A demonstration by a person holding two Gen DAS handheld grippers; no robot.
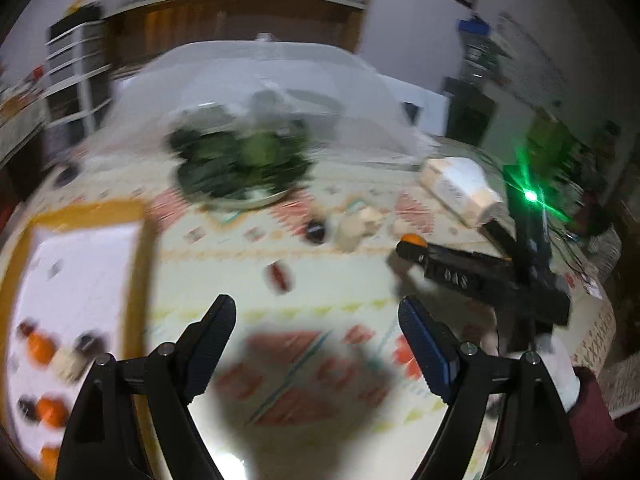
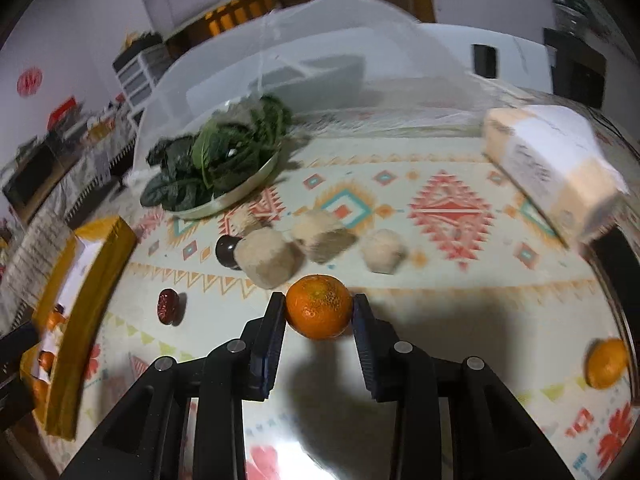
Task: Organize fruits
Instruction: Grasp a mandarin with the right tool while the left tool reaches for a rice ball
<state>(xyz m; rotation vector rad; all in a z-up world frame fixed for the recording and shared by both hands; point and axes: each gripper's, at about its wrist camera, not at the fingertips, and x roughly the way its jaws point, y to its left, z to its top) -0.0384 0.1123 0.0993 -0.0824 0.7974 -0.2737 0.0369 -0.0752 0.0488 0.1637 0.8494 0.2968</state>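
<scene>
1. The right gripper sat at lower centre of the right wrist view, its jaws drawn in against both sides of a mandarin. The pads met the fruit's flanks; the grip was narrow, and the fruit rested on or just above the patterned tablecloth.
2. The left gripper filled the lower part of the left wrist view with jaws set wide and nothing between them, only tablecloth below.
3. In the left wrist view the right gripper appeared at centre right, with an orange shape at its tip.
4. A second mandarin lay at the lower right edge of the right wrist view, well apart from the held one.
5. A red date lay left of centre. A dark round fruit sat just beside three pale, fuzzy lumps above the held mandarin; their kind could not be determined.
6. A yellow-rimmed tray occupied the left of the left wrist view and held several orange and dark fruits, blurred.
7. A plate of leafy greens stood at upper left under a mesh food cover. A white carton lay at the upper right.
</scene>
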